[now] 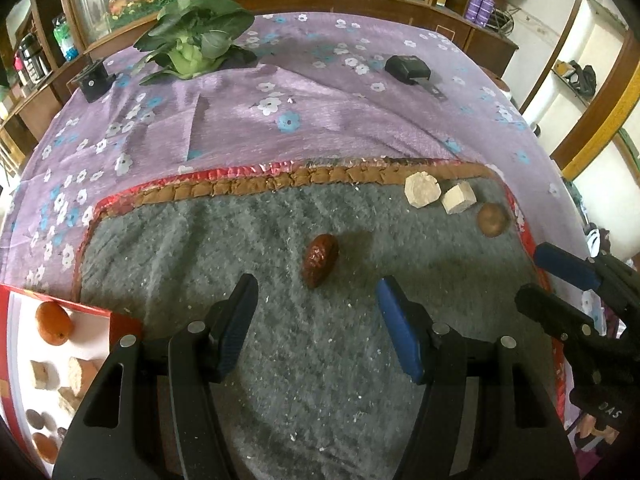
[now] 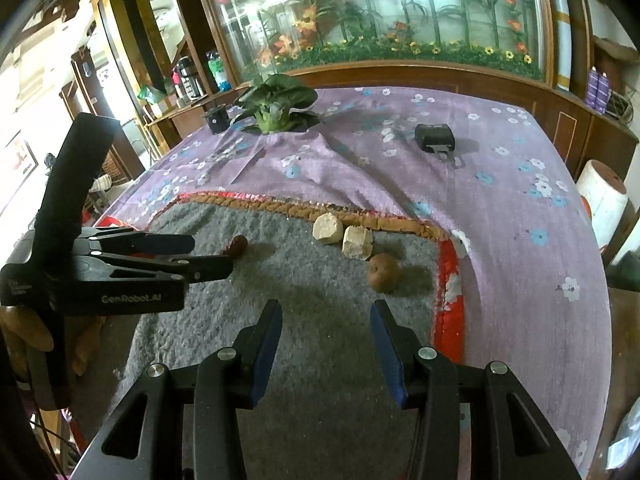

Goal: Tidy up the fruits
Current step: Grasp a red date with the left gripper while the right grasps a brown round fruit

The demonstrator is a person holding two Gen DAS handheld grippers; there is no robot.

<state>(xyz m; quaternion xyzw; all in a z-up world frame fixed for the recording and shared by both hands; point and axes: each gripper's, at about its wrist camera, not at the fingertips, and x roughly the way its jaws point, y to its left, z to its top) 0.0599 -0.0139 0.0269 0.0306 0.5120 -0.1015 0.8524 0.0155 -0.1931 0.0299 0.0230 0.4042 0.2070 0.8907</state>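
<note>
A: Any writing to read here?

B: One clear brand. In the right wrist view, the left gripper (image 2: 210, 256) carries "GenRobot.AI" in pale letters along the side of its black body.

A: Anything else?

B: In the left wrist view, the right gripper (image 1: 560, 276) has small pale characters on its body, seen upside down; they look like "SVD", but I cannot read them for sure.

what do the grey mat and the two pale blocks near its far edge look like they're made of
Grey mat: looks like fuzzy felt or fleece; matted fibres with white lint specks, no shine.
Two pale blocks: possibly dried fruit or root chunks, maybe wood; matte cream, rough chalky faces, chipped corners. Hard to say.
</note>
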